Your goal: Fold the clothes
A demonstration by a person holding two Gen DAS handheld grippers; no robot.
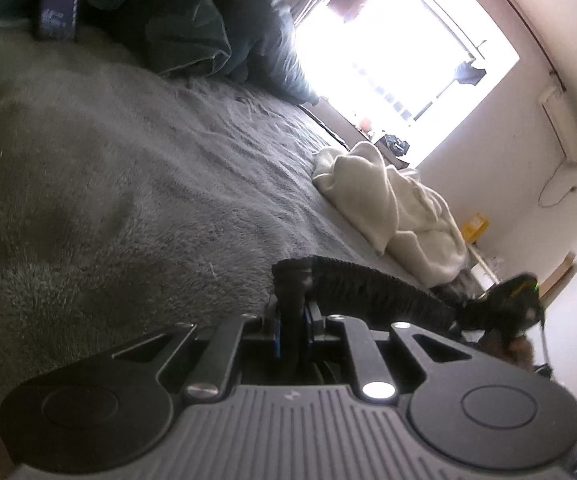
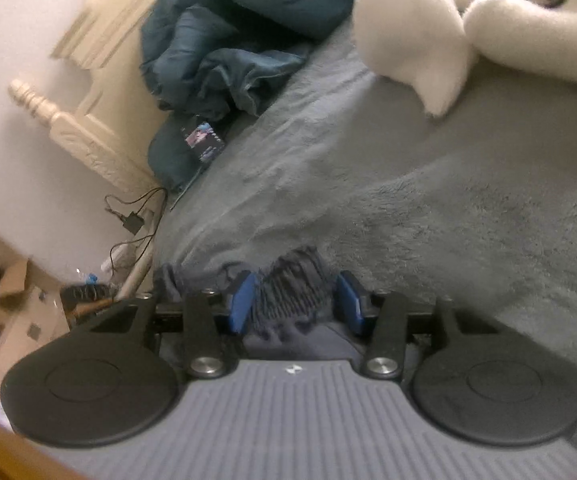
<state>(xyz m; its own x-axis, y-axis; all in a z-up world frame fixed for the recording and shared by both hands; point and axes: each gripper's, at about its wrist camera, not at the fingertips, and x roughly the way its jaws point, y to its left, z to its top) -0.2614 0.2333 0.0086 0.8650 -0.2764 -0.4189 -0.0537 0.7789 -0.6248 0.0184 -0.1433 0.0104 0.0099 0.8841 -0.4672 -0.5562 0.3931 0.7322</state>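
Left tool [image 1: 293, 312] is clamped on one end of a dark ribbed garment [image 1: 368, 292], low over the grey bed [image 1: 128, 160]. Right tool [image 2: 294, 300] is slack around the other end [image 2: 288, 292], pads not pressing, so I reckon it could drop and bunch.

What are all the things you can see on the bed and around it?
Dark ribbed cloth: one, black, stretched between both claws.
Fuzzy blanket: one, grey, covering the bed.
White clothes: one pile, cream, at the bed's edge.
Teal bedding: one heap, blue-green, by the headboard.
Headboard: one, cream, carved, against the wall.
Window: one, very bright, past the bed.
Cables: a few, black, on the floor beside the bed.
Left claw: shut on the dark ribbed cloth.
Right claw: blue pads apart, cloth between them.
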